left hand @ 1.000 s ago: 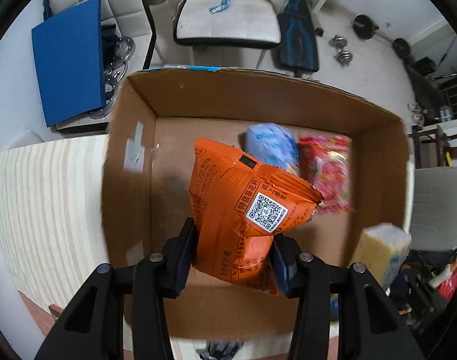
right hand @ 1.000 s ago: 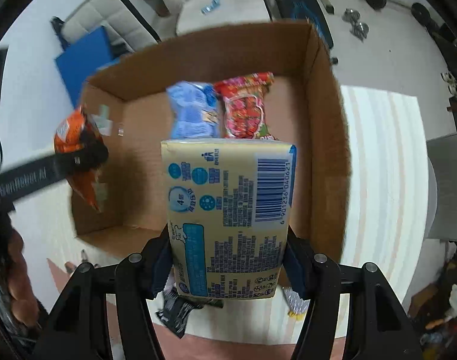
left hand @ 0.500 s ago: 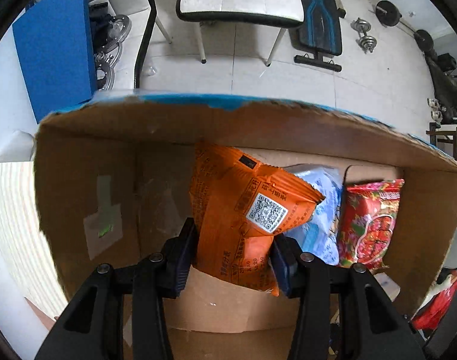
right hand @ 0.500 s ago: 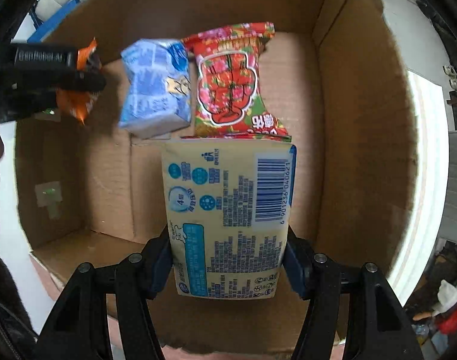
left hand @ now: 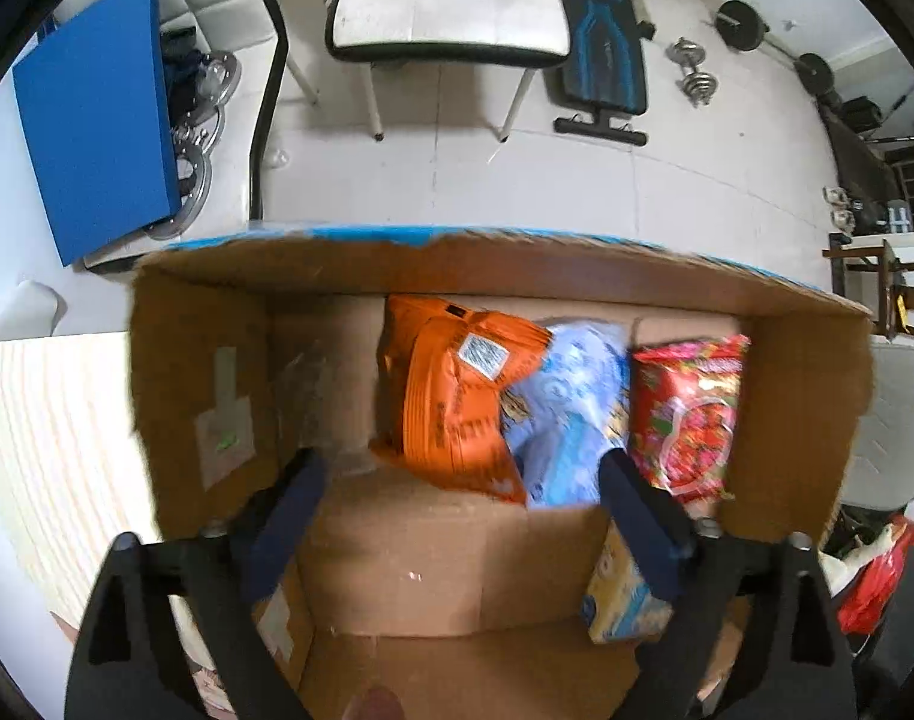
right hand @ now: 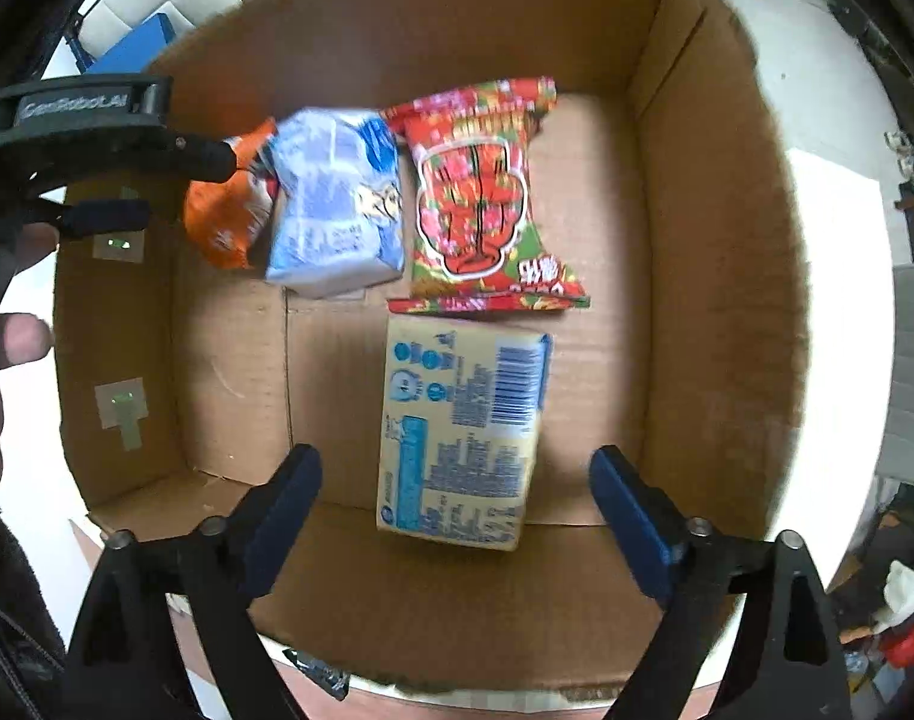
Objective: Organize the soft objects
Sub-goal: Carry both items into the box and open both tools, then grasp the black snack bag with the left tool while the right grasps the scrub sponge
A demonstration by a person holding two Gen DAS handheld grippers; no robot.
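Observation:
A cardboard box point(left hand: 199, 372) point(right hand: 721, 276) holds several soft packs. The orange snack bag point(left hand: 451, 396) point(right hand: 229, 210) leans at the box's far wall beside a light blue pack point(left hand: 571, 414) point(right hand: 337, 210) and a red snack bag point(left hand: 685, 414) point(right hand: 481, 198). A yellow tissue pack point(right hand: 463, 432) point(left hand: 619, 600) lies on the box floor below the red bag. My left gripper point(left hand: 463, 498) is open and empty just short of the orange bag. My right gripper point(right hand: 457, 492) is open, its fingers either side of the yellow pack and apart from it.
The box stands on a pale striped table point(left hand: 43, 432) point(right hand: 835, 276). Beyond it are a white chair point(left hand: 451, 0), a blue board point(left hand: 97, 132), a bench and dumbbells point(left hand: 694, 75) on the floor. A dark wrapper point(right hand: 319, 672) lies by the box's near edge.
Both grippers opened. The orange bag left the left gripper and now leans by the blue pack. The yellow pack left the right gripper and lies on the box floor.

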